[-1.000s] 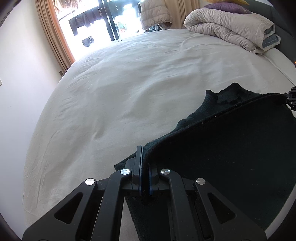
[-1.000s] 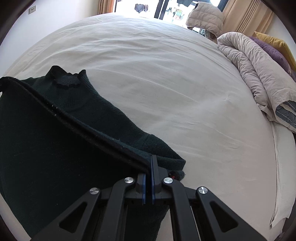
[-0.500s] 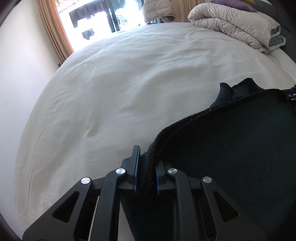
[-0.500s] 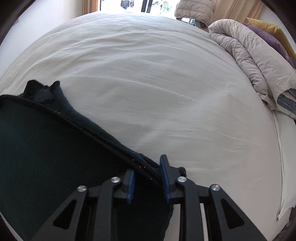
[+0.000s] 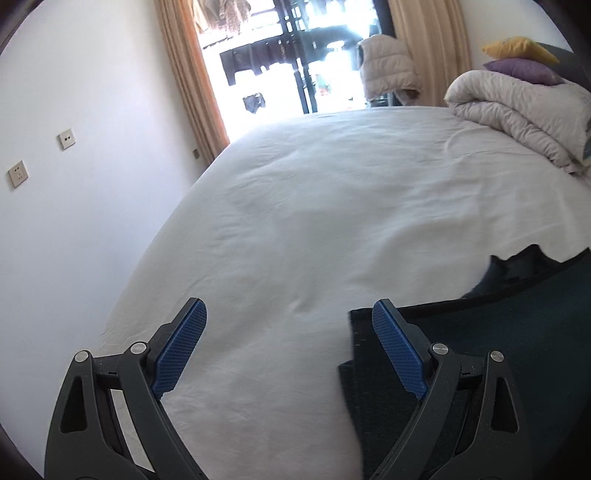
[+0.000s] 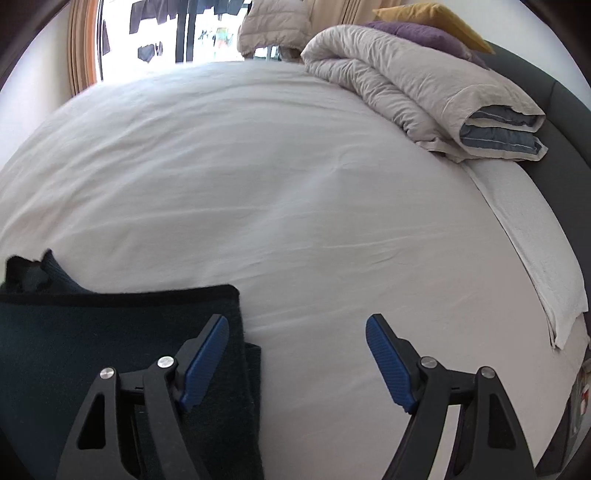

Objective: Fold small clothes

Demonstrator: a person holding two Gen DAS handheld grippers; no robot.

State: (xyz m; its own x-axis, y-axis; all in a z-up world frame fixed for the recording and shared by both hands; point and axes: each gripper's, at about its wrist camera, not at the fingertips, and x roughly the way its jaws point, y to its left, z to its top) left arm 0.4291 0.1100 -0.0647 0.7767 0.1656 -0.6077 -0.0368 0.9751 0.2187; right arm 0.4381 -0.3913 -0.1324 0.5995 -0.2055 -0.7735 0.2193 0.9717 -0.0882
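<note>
- Around you: the wide bed under its creased white sheet (image 5: 303, 221) fills both views, with a white wall carrying two small socket plates (image 5: 17, 173) at the left of the left wrist view.
- A rolled, pale beige duvet (image 6: 424, 88) lies at the upper right of the right wrist view, with a purple cushion (image 6: 424, 37) and a yellow cushion (image 6: 432, 16) behind it against the dark grey headboard (image 6: 561, 122).
- A bright glass door between tan curtains (image 5: 192, 74) sits top centre of the left view, and a pale padded jacket (image 5: 388, 66) hangs beside it.
- Nothing stands on the sheet ahead of either claw.
- The dark green knitted garment (image 6: 110, 332) lies flat and folded on the bed, lower left in the right view and lower right in the left view, its neck edge poking out beyond the fold.
- Your left claw (image 5: 288, 339) is spread wide and released, its jaws having just been opening; only bare sheet shows between them, and the right finger hangs over the garment's corner.
- Your right claw (image 6: 295, 354) is likewise released, having just been opening; its left finger hangs over the garment's edge, with sheet in the gap.
</note>
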